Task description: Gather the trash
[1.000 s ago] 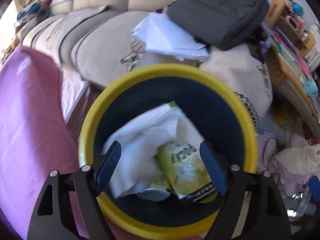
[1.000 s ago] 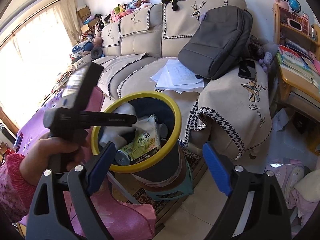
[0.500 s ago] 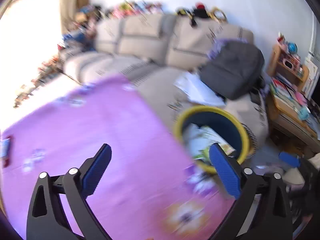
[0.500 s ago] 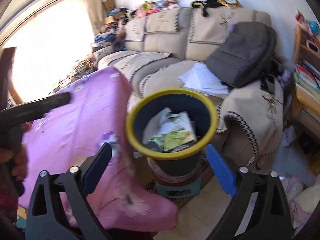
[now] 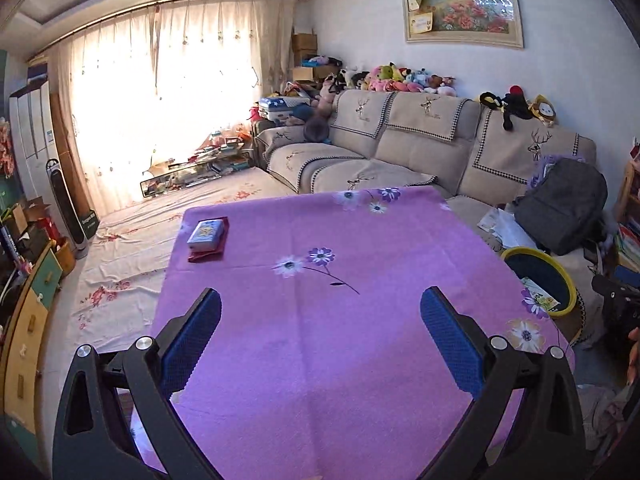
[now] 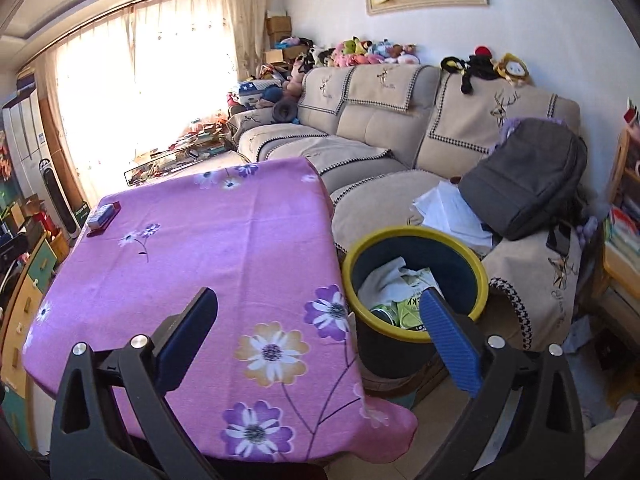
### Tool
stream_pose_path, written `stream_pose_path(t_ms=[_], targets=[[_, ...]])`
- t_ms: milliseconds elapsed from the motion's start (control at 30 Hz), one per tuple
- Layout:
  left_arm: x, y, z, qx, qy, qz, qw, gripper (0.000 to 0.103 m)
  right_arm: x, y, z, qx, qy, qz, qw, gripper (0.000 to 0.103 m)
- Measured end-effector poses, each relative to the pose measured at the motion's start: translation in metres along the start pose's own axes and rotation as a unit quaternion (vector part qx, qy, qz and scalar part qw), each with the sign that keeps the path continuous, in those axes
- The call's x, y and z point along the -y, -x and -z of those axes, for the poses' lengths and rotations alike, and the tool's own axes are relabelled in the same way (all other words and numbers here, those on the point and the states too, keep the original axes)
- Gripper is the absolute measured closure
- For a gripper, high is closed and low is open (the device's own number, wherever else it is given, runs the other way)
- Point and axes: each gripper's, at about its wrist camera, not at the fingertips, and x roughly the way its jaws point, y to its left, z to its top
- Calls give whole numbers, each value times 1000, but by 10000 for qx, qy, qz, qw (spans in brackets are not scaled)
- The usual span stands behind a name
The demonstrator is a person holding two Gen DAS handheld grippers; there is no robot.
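A dark blue bin with a yellow rim [image 6: 416,236] stands beside the table's right edge; it also shows in the left wrist view [image 5: 538,256]. It holds white paper [image 6: 386,278], a green snack packet [image 6: 408,308] and a can [image 6: 382,314]. My left gripper [image 5: 320,328] is open and empty above the purple flowered tablecloth [image 5: 340,340]. My right gripper [image 6: 320,328] is open and empty over the table's near right corner, with the bin just beyond its right finger.
A card box on a red pouch [image 5: 206,236] lies at the table's far left. A beige sofa [image 6: 360,152] behind carries a grey backpack [image 6: 524,184] and loose papers [image 6: 452,212]. Shelves [image 6: 624,220] stand at the right, drawers [image 5: 28,320] at the left.
My left gripper has pulled back from over the bin and swung left, now above the table. My right gripper has risen and drawn back, so more of the table shows.
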Motion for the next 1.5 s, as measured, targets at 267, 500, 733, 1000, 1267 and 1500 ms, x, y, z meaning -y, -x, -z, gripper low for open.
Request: stream_pose_path(t_ms=[267,500,733,1000,1267,1500], targets=[[-33,43,8,273,427,172,9986,5,-24,17,5,85,182,77,9998,7],[-27,43,15,193,413,135,9989,5,-24,21,3,130,169,99,9997,7],[-17,39,12,186,351,58,9992,5,-22,19,3,124,134,87,9998,7],[-14,31,11,119,330,71,9994,5,-21,17,3,117,114,89,9998,7],[-12,28,12,108,310,78,9994,5,-20,17,3,117,108,84,9998,7],[-10,26,13,108,291,49,9995,5,-20,17,3,117,108,85,9998,7]])
